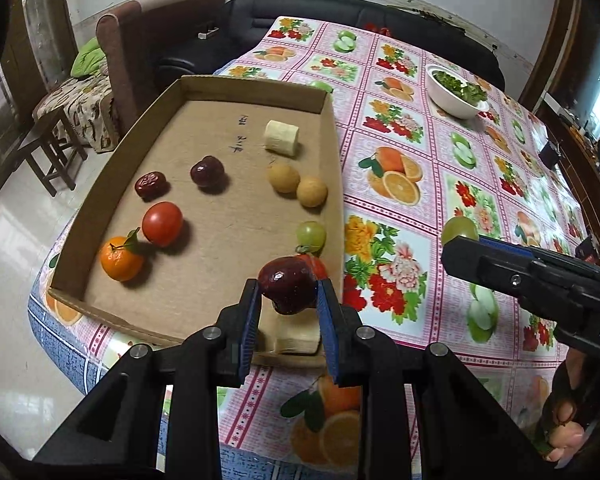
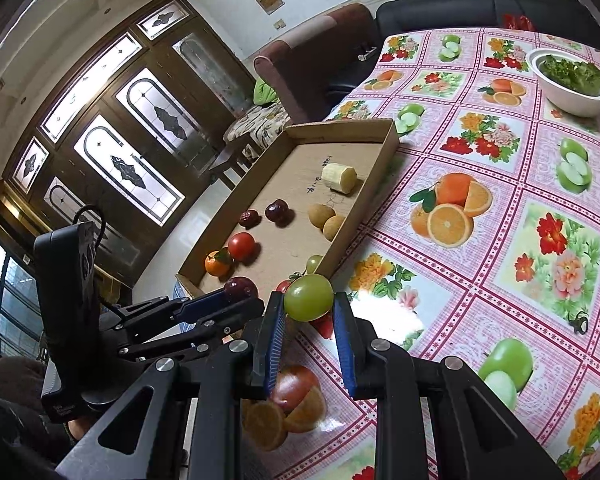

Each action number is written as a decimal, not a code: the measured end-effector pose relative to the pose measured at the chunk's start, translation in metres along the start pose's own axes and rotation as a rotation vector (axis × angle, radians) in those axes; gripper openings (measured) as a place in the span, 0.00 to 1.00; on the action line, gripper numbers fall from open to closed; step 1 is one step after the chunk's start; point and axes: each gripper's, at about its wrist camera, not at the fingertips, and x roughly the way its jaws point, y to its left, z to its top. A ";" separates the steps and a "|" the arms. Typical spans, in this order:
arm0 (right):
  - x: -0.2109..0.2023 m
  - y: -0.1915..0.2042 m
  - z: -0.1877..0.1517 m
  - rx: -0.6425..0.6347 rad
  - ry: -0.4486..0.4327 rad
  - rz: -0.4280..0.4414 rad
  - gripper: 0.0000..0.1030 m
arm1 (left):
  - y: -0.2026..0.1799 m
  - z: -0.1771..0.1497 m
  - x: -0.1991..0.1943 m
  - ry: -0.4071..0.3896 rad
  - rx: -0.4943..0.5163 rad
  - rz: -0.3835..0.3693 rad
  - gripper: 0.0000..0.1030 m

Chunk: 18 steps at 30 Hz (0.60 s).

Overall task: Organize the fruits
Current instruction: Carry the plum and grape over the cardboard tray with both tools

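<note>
A dark red plum [image 1: 287, 289] is clamped between the blue pads of the left gripper [image 1: 288, 296], held above the near right corner of the cardboard tray [image 1: 100, 184]. A green grape [image 2: 309, 297] is clamped between the pads of the right gripper [image 2: 309, 308], held over the tablecloth [image 2: 500, 240] just outside the tray's near right corner. In the left wrist view the grape [image 1: 459, 231] is seen at the tip of the right gripper [image 1: 460, 240], apart from the tray's right wall.

Inside the tray the following are noted: a mandarin [image 1: 122, 258] with a leaf at the near left, touching or just beside a tomato [image 1: 162, 223]; a wrinkled date [image 1: 151, 185] and a second plum [image 1: 207, 172] farther back; a banana piece [image 1: 282, 138] near the far right; two longans [image 1: 284, 177] touching each other below it; a second grape [image 1: 311, 233] by the right wall. A red fruit [image 1: 316, 266] is partly hidden behind the held plum; its kind cannot be told. A pale block [image 1: 296, 338] lies in the near corner under the left gripper.

On the tablecloth, well apart from the tray, a white bowl [image 1: 454, 98] of greens is seen. Armchairs stand beyond the table.
</note>
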 end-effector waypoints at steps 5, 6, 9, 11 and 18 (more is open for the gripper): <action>0.006 0.000 0.002 -0.002 0.010 -0.004 0.24 | 0.010 0.001 0.005 0.006 -0.018 0.009 0.25; 0.007 0.000 0.003 -0.003 0.011 -0.007 0.24 | 0.014 0.001 0.006 0.008 -0.025 0.009 0.25; 0.012 0.000 0.007 -0.006 0.013 -0.012 0.24 | 0.026 0.001 0.009 0.015 -0.050 0.013 0.25; 0.016 0.000 0.010 -0.008 0.016 -0.013 0.24 | 0.032 0.001 0.011 0.020 -0.063 0.017 0.25; 0.037 0.004 0.024 -0.025 0.030 -0.010 0.24 | 0.059 0.004 0.017 0.037 -0.125 0.012 0.25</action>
